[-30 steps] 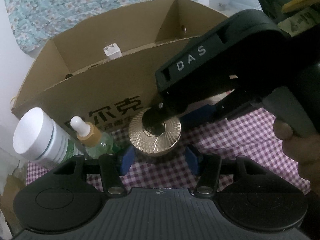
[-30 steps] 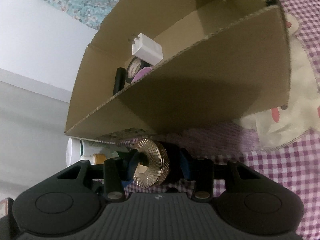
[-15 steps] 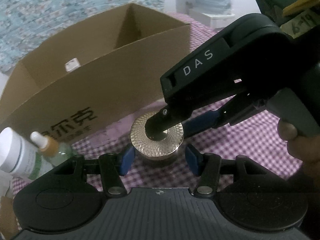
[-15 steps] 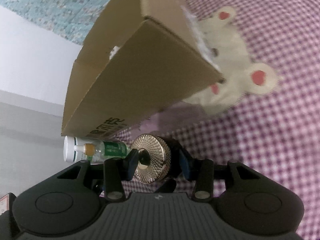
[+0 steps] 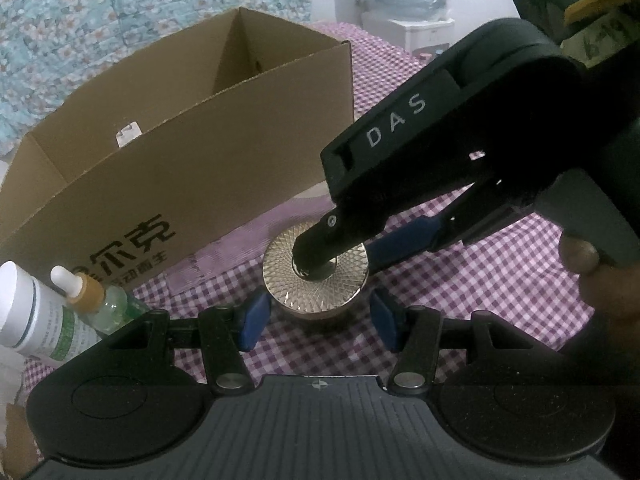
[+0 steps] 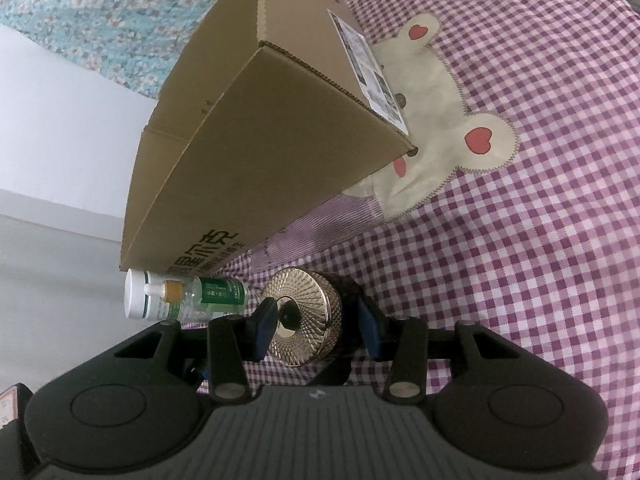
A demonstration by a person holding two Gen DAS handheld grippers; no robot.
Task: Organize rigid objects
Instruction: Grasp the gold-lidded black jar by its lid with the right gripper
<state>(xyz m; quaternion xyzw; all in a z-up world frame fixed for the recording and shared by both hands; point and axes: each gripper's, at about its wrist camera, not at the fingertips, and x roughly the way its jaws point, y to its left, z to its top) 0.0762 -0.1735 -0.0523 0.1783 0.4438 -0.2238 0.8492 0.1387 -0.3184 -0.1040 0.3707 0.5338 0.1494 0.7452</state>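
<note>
Gold-lidded jar point(image 6: 306, 314) clamped in right hand-held gripper point(image 6: 316, 320) over purple-checked cloth point(image 6: 520, 260); left hand-held gripper point(image 5: 316, 316) wide.

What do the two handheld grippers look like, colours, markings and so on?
Both are matte black plastic with blue finger pads. The left gripper has a ribbed grey deck and two round black discs. The right gripper shows white "DAS" lettering, a grey trigger handle, a green light and a yellow handwritten tag. The bare hand shows no sleeve.
</note>
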